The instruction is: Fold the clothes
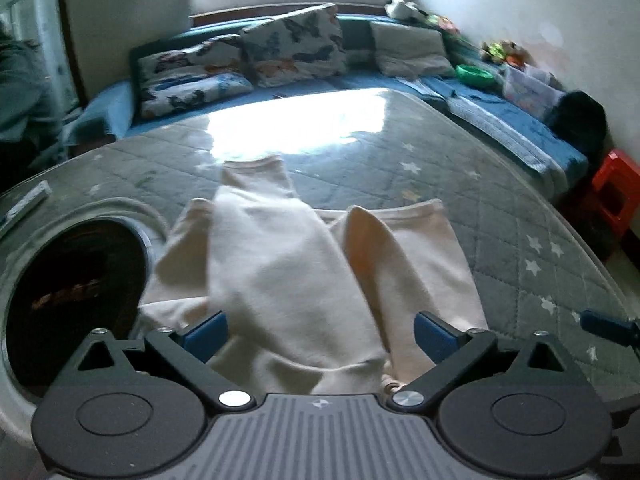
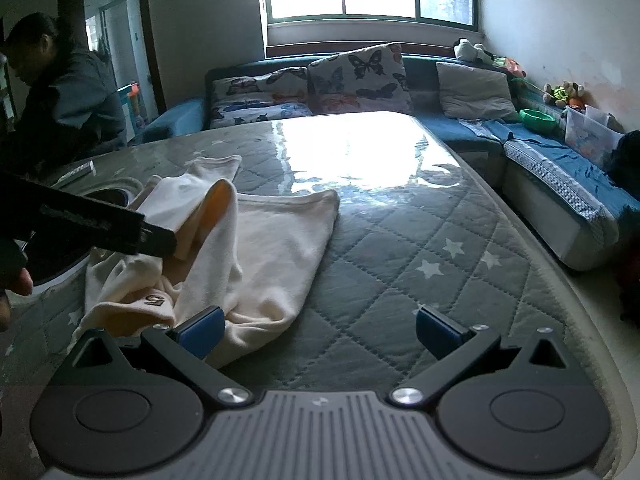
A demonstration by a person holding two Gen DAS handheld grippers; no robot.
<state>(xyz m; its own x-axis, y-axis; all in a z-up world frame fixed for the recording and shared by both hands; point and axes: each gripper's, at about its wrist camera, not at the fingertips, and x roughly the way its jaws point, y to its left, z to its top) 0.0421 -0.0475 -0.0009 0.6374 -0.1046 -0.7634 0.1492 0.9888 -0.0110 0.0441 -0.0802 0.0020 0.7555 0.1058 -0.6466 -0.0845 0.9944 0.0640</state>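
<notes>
Cream soft knit garment (image 1: 280, 264) lies rumpled on grey quilted star-print table cover (image 1: 480, 216), one fold standing up, orange lining showing. Left gripper (image 1: 320, 332) right over it: jaws wide, cloth bunched between blue pads, pads apparently not pressing it, though blur makes that hard to judge. Right gripper (image 2: 320, 330) jaws wide too; garment edge lies by its left pad, bare quilt between the fingers. Butterfly-print cushions (image 2: 320, 84) on blue sofa beyond.
</notes>
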